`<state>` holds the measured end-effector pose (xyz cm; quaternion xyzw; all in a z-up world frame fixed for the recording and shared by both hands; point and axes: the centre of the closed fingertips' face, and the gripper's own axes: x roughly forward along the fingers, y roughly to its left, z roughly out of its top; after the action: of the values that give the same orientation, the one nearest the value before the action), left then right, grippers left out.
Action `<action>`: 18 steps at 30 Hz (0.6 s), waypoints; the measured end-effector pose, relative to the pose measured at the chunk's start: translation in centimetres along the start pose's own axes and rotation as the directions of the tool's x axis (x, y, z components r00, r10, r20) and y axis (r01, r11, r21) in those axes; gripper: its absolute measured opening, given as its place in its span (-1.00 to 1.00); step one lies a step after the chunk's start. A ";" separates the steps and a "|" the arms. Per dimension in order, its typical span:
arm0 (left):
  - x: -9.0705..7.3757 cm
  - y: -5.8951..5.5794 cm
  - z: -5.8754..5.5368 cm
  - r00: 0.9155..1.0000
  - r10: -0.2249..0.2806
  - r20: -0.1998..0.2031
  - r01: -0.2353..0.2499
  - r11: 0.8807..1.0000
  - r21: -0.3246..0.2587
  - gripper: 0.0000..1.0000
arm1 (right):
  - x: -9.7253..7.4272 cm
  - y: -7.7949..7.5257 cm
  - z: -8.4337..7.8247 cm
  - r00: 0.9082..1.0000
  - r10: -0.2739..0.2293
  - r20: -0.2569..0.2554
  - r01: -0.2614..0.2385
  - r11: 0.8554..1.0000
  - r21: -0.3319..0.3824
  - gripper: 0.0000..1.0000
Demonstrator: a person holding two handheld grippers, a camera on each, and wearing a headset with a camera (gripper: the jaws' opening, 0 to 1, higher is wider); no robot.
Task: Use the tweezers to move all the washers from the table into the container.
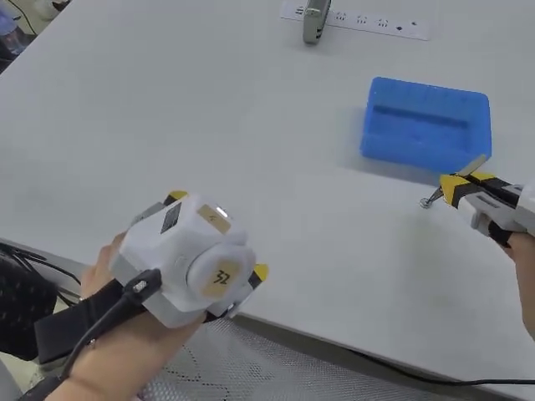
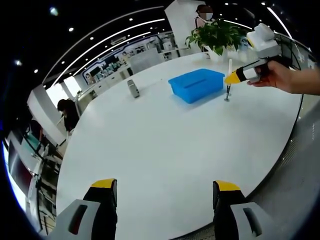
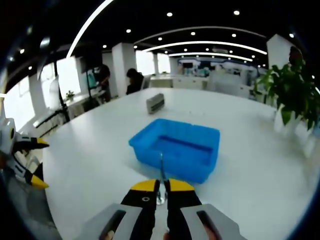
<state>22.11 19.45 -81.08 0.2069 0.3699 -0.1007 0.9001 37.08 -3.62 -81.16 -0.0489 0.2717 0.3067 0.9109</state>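
- While the white bench (image 1: 209, 109) spreads wide and smooth, the room behind it is an open-plan office: rows of ceiling spotlights, a potted plant (image 3: 292, 95) beyond the bench, and people standing at desks in the background.
- Up at the far edge lies a power strip (image 1: 359, 17), with a small grey metal block (image 1: 313, 21) at its left end.
- The blue container (image 1: 422, 154) sits toward the far right of the bench, open side up.
- Now the tweezers (image 1: 434, 196): the long axis stands steep and a little tilted. The tips are down on the bench just in front of the container's near wall, and the handle end leans up toward the container. There's a grey speck at the tips, too small to call a washer.
- The right gripper (image 1: 454, 185) comes in over the bench's right edge with the hand behind it, jaws pinched almost together on the tweezers' middle.
- The left gripper (image 1: 218, 234) hovers over the near edge, cradled in a hand, jaws spread wide with nothing between them.
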 end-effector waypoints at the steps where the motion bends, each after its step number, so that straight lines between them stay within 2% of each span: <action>1: 0.0 0.0 0.0 1.000 0.000 -0.001 0.000 1.000 0.001 0.59 | -0.2 0.1 0.0 1.000 -0.002 0.008 0.002 1.000 -0.002 -0.94; 4: 0.0 0.0 -0.1 1.000 0.002 -0.004 -0.002 1.000 0.001 0.59 | -0.2 0.0 0.2 1.000 -0.004 0.009 0.004 1.000 -0.012 -0.94; 8: 0.2 0.1 -0.1 1.000 0.002 -0.004 -0.002 1.000 -0.001 0.58 | -0.6 0.9 0.6 1.000 0.005 0.013 -0.005 1.000 -0.014 -0.94; 11: 0.3 0.0 -0.1 1.000 0.000 -0.003 0.000 1.000 0.003 0.58 | -0.7 0.9 0.7 1.000 -0.015 0.026 0.016 0.999 -0.043 -0.95; 18: 0.3 0.0 -0.1 1.000 -0.003 0.001 0.003 1.000 0.004 0.59 | -0.7 0.6 0.8 1.000 -0.012 0.007 0.012 1.000 -0.014 -0.96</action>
<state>22.27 19.44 -81.41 0.2082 0.3697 -0.1031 0.8996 36.63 -3.32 -80.00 -0.0558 0.2662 0.3032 0.9133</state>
